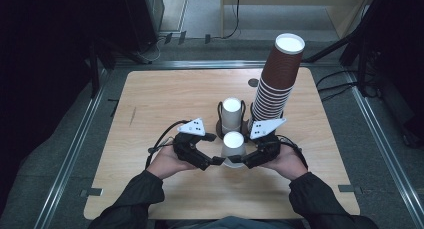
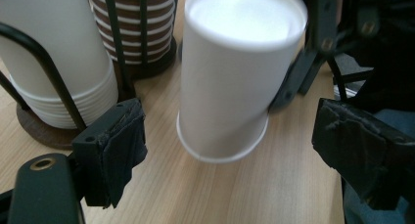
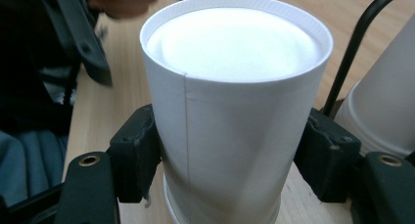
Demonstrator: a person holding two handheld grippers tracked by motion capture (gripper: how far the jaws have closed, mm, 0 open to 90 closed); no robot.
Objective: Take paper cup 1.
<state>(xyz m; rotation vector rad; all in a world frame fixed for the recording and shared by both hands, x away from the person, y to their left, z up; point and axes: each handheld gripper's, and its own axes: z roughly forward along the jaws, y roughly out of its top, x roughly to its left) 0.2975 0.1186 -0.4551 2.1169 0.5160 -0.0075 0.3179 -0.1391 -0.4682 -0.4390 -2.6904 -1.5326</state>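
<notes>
An upside-down white paper cup point(image 1: 233, 144) stands between my two grippers near the table's front middle. My right gripper point(image 1: 242, 162) is shut on the white cup point(image 3: 230, 111), with its pads pressing both sides near the cup's rim. My left gripper point(image 1: 214, 162) is open. In the left gripper view its jaws point(image 2: 235, 145) stand wide apart and the cup point(image 2: 230, 87) leans a little between and beyond them, touching neither pad. The right gripper's fingers point(image 2: 293, 77) show behind the cup.
Just behind the cup, a wire holder carries a stack of upside-down white cups point(image 1: 231, 114) point(image 2: 54, 62) point(image 3: 386, 101). To its right rises a tall leaning stack of brown striped cups point(image 1: 277, 74) point(image 2: 142, 23). The wooden table point(image 1: 165, 104) has bare room on the left.
</notes>
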